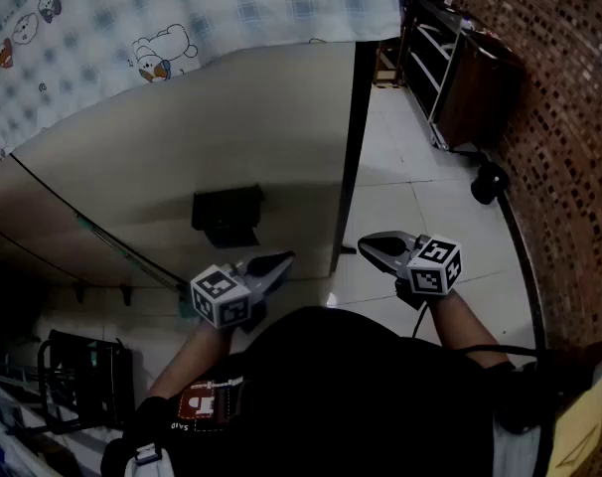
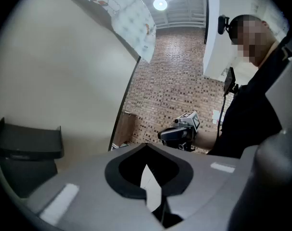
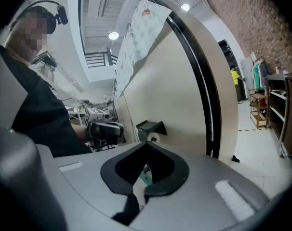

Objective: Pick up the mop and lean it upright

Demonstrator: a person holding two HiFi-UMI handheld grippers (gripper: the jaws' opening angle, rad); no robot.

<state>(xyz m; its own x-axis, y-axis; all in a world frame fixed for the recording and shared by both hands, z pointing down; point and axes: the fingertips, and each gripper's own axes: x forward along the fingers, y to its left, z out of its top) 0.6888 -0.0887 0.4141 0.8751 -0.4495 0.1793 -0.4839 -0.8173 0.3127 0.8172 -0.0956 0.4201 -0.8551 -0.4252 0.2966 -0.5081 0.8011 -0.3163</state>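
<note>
Mop pole (image 1: 102,235) slants against the beige wall (image 1: 261,117), far left; left tool (image 1: 279,260) and right tool (image 1: 369,242) hover nearby, both closed and empty.

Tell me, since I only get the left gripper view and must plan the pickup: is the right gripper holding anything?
Observer: No. The right gripper is shut with nothing in it.
Operator: What is under that black holder?
Observer: A paper roll sits just below the black holder.
Operator: Anything on the floor?
Observer: A small round black thing sits on the tiles by the brick wall.
</note>
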